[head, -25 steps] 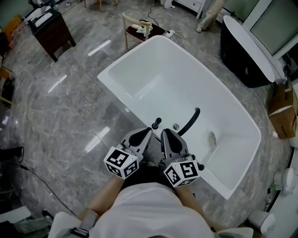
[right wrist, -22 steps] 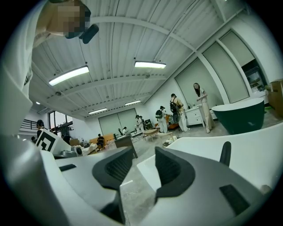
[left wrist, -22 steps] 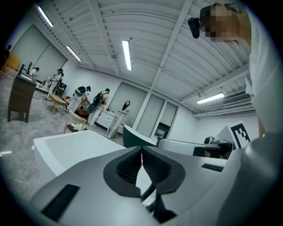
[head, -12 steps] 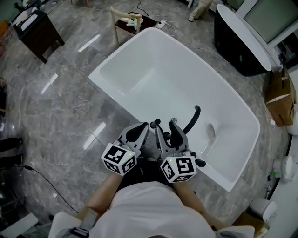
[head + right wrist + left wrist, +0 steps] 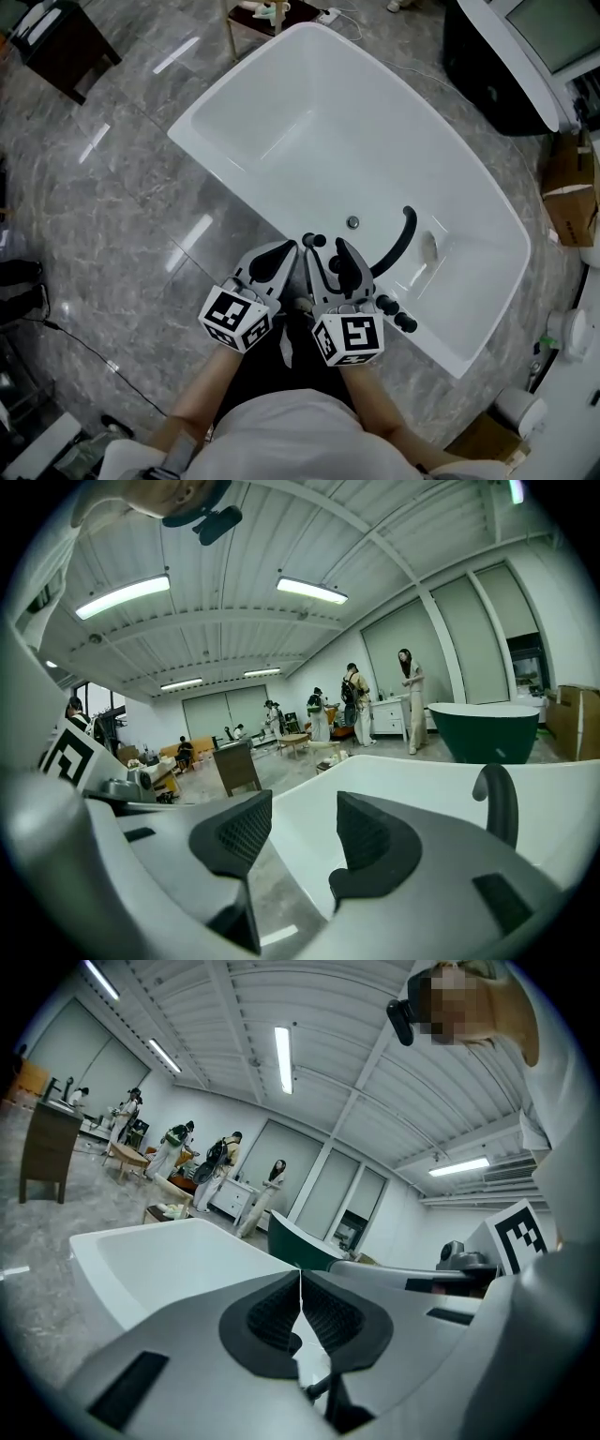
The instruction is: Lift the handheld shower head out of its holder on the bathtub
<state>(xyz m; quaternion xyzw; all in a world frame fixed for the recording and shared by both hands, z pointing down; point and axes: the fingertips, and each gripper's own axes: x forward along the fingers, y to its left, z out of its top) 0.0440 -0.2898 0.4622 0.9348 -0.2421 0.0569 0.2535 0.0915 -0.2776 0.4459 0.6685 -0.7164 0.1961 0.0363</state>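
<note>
— Down on the grey marble floor [image 5: 103, 197], what fills the view?

— The white bathtub [image 5: 356, 112], set slantwise. The person stands at its near long rim, both arms reaching toward the fittings there.

— And the fittings?

— Biggest is the black curved spout [image 5: 404, 236], arching over the basin. To its right along the rim sit two black knobs [image 5: 395, 313]. To its left, past a small chrome button [image 5: 352, 222], stands the handheld shower head [image 5: 312, 241]. At least, that is what I take the short black piece on the rim to be. It is too small to make out its shape or its holder.

— Where are the tools?

— The left hand-held gripper [image 5: 300, 1309] has its jaws pressed together with nothing between them. The right hand-held gripper [image 5: 298, 841] has its jaws spread wide, and only the tub's white wall shows through the gap. From above, both tips sit just beside the handheld shower head, not touching it as far as I can tell.

— So which step is this?

— The approach, I'd say. Nothing is gripped, and the handheld shower head is not yet lifted off the rim.

— Next move?

— Probably bring the right one's open jaws around the black stem and close firmly. Then lift straight up so it doesn't snag.
</note>
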